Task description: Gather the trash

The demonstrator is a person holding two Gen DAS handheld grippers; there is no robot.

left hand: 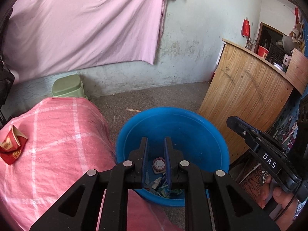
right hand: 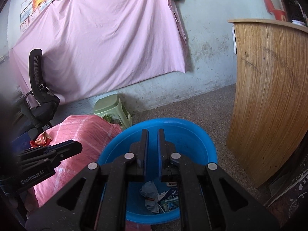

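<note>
Trash (left hand: 158, 184) of crumpled wrappers, scraps of paper and a round pink-rimmed lid (left hand: 159, 163) lies at the bottom of the round blue plastic basin (left hand: 202, 134) on the floor. Above it the left gripper (left hand: 156, 144) hangs with its blue-padded jaws a narrow gap apart and nothing between them. Just beside it, the right gripper (right hand: 153, 134) is likewise parted only slightly and empty, its pads touching nothing, also over the basin. Left of the basin, a crushed red paper carton (left hand: 11, 146) rests on the pink checked cloth (left hand: 57, 134). A pale green plastic stool (right hand: 111, 107) stands behind that cloth
</note>
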